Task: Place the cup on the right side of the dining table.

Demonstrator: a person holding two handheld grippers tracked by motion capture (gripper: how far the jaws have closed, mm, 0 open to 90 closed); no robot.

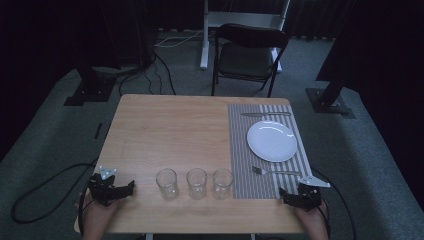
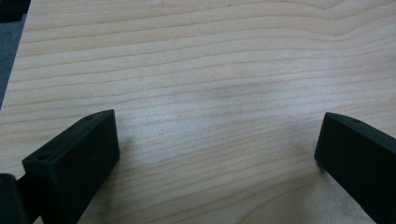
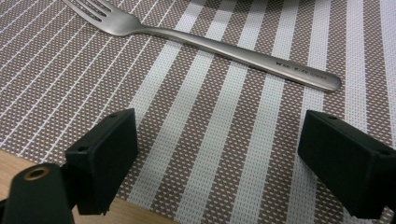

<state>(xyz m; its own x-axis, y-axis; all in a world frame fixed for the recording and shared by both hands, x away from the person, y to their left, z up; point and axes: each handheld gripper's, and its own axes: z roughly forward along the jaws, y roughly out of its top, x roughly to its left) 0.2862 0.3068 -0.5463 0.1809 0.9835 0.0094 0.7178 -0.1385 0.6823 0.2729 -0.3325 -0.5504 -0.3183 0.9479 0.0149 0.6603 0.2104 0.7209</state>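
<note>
A striped brown-and-white placemat (image 1: 240,150) lies flat on the right part of the wooden table (image 1: 170,130). On the placemat a round white plate (image 1: 271,141) sits empty, with a metal knife (image 1: 265,114) lying flat on its far side and a metal fork (image 1: 275,171) lying flat on its near side, tines toward the table's centre. Three clear, empty glasses (image 1: 196,183) stand upright in a row on the bare wood just left of the placemat's near corner.

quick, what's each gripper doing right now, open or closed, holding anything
Left gripper: open, holding nothing, over bare table.
Right gripper: open, holding nothing, over the striped placemat, near the fork.
</note>
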